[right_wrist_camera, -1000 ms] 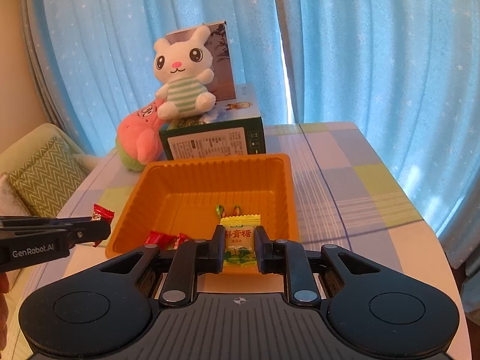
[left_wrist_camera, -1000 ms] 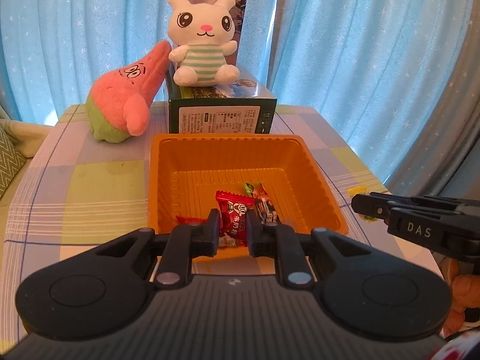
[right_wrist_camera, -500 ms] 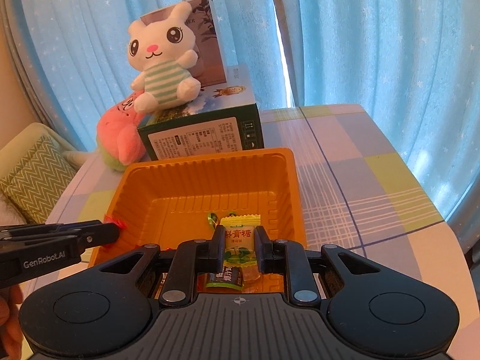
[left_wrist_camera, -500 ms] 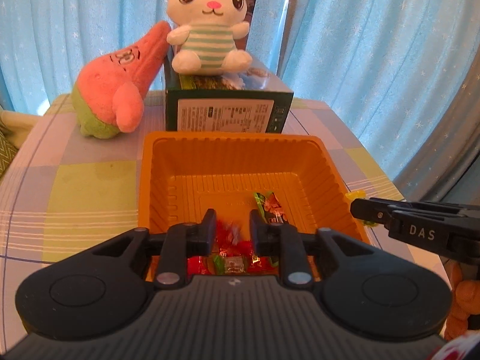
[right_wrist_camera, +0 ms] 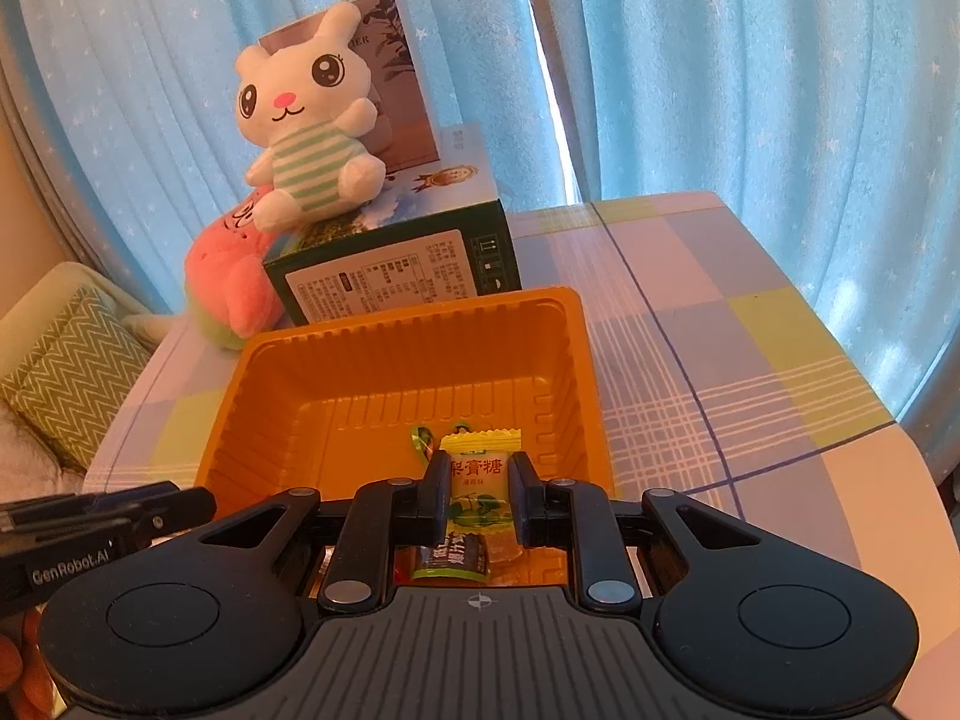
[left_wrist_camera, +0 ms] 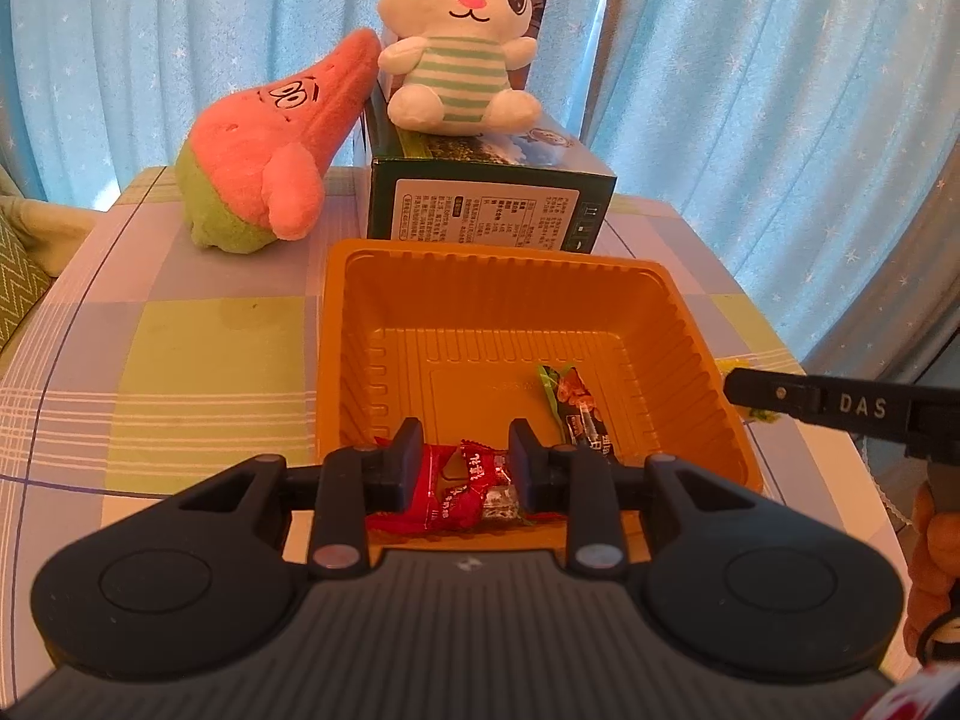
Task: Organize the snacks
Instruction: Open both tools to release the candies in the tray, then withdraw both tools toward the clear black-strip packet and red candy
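Note:
An orange plastic tray [left_wrist_camera: 498, 300] [right_wrist_camera: 414, 360] sits on the checked tablecloth. My left gripper [left_wrist_camera: 463, 459] is open over the tray's near edge; red candy packets [left_wrist_camera: 447, 489] lie loose in the tray under its fingers. A green and dark snack bar [left_wrist_camera: 576, 408] [right_wrist_camera: 450, 558] lies in the tray. My right gripper [right_wrist_camera: 480, 480] is shut on a yellow candy packet [right_wrist_camera: 480, 480] and holds it above the tray's near right part. The right gripper's fingers [left_wrist_camera: 780, 399] show at the tray's right side, and the left gripper's fingers [right_wrist_camera: 150, 510] at its left.
A dark green box [left_wrist_camera: 486, 204] [right_wrist_camera: 396, 270] stands right behind the tray with a white bunny plush [left_wrist_camera: 462, 42] [right_wrist_camera: 306, 120] on top. A pink star plush [left_wrist_camera: 276, 150] [right_wrist_camera: 234, 282] lies at the back left. Blue curtains hang behind the table. A cushion [right_wrist_camera: 66, 360] lies off the left edge.
The left gripper has opened and let the red candy drop into the tray. Both grippers have moved forward over the tray; the right one still holds the yellow packet.

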